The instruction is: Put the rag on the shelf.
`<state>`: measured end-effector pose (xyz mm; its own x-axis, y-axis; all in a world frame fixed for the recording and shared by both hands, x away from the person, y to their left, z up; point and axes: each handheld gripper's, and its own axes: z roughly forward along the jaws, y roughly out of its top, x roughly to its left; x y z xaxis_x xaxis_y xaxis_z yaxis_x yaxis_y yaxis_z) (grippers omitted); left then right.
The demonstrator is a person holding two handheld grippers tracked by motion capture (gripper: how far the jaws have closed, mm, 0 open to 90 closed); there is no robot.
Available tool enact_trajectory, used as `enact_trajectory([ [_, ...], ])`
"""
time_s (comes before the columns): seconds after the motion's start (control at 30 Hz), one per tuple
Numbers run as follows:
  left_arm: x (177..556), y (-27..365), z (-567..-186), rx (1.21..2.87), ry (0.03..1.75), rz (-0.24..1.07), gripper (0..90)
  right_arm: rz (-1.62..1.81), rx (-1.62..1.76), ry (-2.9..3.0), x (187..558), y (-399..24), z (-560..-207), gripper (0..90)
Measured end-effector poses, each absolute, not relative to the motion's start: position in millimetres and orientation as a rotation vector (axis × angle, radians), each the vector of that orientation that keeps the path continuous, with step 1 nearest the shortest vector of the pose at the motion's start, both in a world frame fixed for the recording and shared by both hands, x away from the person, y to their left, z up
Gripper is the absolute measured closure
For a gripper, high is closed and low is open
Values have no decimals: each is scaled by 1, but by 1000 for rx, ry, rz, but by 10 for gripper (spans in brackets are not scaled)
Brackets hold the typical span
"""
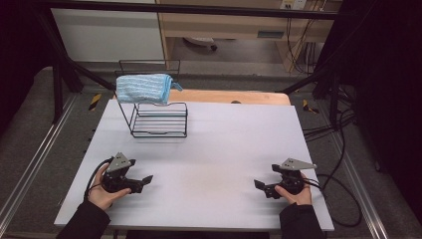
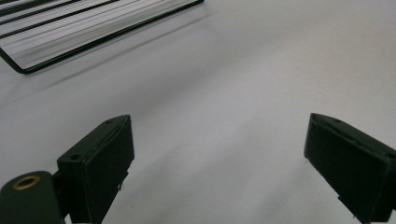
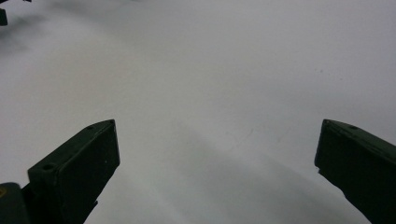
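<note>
Although both grippers rest low over the white table (image 1: pixel 214 149), neither holds anything: the left gripper (image 1: pixel 144 181) sits at the near left with its jaws spread wide, and the right gripper (image 1: pixel 261 186) sits at the near right with its jaws likewise spread, bare tabletop showing between each pair in the two gripper views.

The nearest work item is the blue towel (image 1: pixel 143 88), folded and draped over the top rail of the black wire rack (image 1: pixel 159 119) at the far left of the table, well apart from both grippers. The lower front rail of the rack (image 2: pixel 93 35) appears at the upper left of the left gripper view.

Handling judgement:
- The towel is soft, light and limp; it will sag and unfold once lifted off the rail.
- It is neither fragile nor slippery; the ribbed weave should give the pads good purchase.
- Recommended hold: pinch the hanging front edge or a lower corner, through all layers.
- The number of layers is probably two or more, though the high view is too coarse to confirm.
- The rack looks light; pulling sideways may drag or tip it. Lift upward, clear of the rail.
</note>
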<state>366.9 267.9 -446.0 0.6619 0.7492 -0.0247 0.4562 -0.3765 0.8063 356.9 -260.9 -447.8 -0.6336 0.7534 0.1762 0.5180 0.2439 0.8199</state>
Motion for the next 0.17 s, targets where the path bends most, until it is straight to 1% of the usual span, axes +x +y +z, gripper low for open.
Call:
enact_trajectory([
  [0.17, 366, 268, -446, 2036, 924, 445, 85, 1338, 1201, 2263, 357, -261, -448, 6],
])
